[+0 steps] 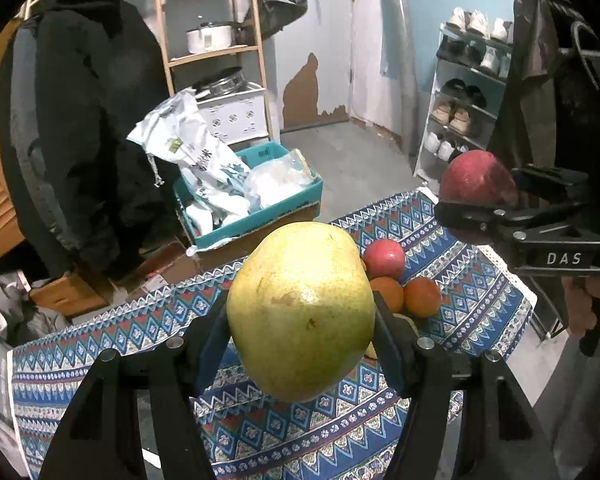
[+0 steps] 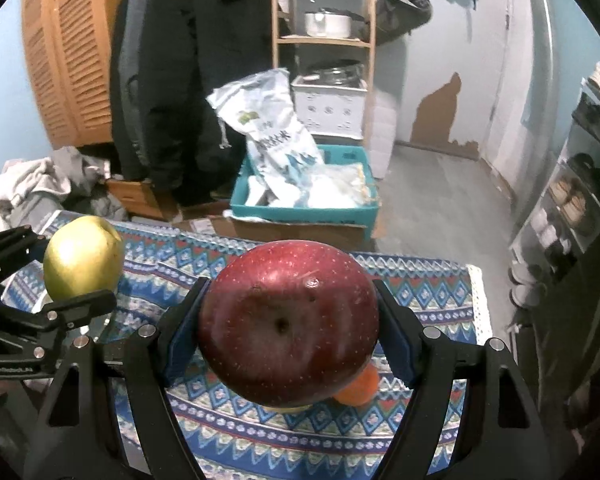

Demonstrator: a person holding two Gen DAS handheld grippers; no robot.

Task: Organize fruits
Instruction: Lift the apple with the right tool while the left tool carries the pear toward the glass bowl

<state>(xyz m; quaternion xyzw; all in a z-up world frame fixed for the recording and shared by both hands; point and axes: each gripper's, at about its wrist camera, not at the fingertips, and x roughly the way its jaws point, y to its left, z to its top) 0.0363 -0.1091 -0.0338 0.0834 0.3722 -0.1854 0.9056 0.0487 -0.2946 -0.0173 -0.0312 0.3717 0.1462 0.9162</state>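
Over the patterned counter (image 1: 480, 292) two fruits are carried aloft: a pear (image 1: 300, 312) is clamped in the left gripper (image 1: 300, 320), an apple (image 2: 288, 328) in the right gripper (image 2: 288, 332); round skins could slip and be dropped onto the oranges (image 1: 422, 296) below

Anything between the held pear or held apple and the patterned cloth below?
Nothing visible under the yellow-green pear in the left gripper. Beneath the dark red apple in the right gripper, an orange fruit lies on the patterned tablecloth.
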